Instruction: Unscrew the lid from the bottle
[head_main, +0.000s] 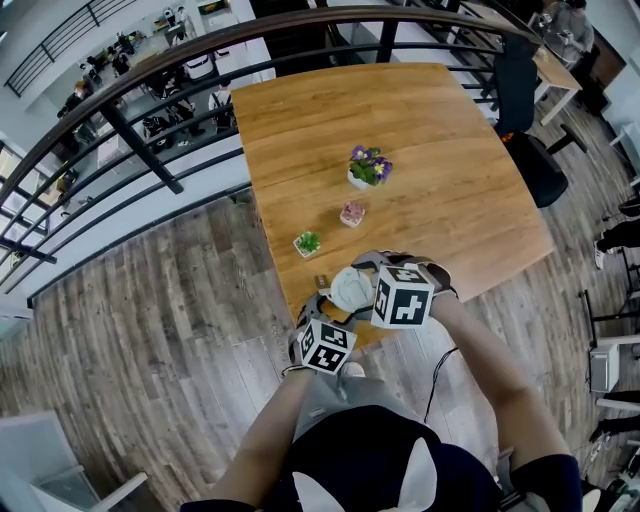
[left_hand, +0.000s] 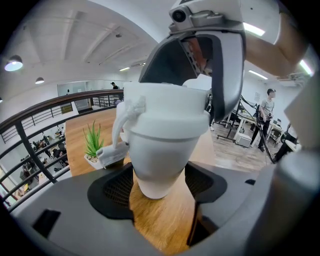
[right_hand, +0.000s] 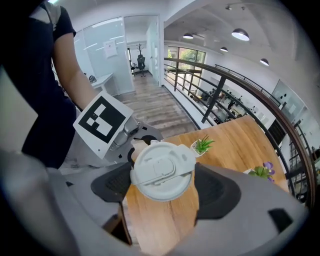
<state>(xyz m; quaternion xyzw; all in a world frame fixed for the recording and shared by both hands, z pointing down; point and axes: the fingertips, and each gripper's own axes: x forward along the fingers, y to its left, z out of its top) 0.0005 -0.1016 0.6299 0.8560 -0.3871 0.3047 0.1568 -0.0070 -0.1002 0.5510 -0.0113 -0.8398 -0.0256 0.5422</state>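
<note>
Wood-plank flooring surrounds a square wooden desk (head_main: 440, 150), which stands beside a dark metal railing (head_main: 150, 60) on an upper level, with a work area visible below.

Three small potted plants sit in a loose line down the middle of the desk. The purple-flowered plant (head_main: 368, 167) is farthest from the person, the pink plant (head_main: 351, 213) is in the middle and the green spiky plant (head_main: 307, 243) is nearest.

The white bottle (left_hand: 160, 155) is held over the desk's near edge, close in front of the person and just on the near side of the green spiky plant. It narrows toward its base.

The left gripper (left_hand: 159, 185) comes in from the near side. Its fingers (left_hand: 112, 187) are clamped on the lower body of the bottle, with a ribbed pad pressing on each side.

The lid (right_hand: 161, 170) sits on the bottle's mouth. It is a round white cap with a flip tab on top, and a strap runs down one side.

The right gripper (right_hand: 164, 185) points steeply down from above. Its fingers (right_hand: 215, 187) are closed against the rim of the lid, one on either side.

In the head view the two marker cubes sit close together, with the bottle between them.
</note>
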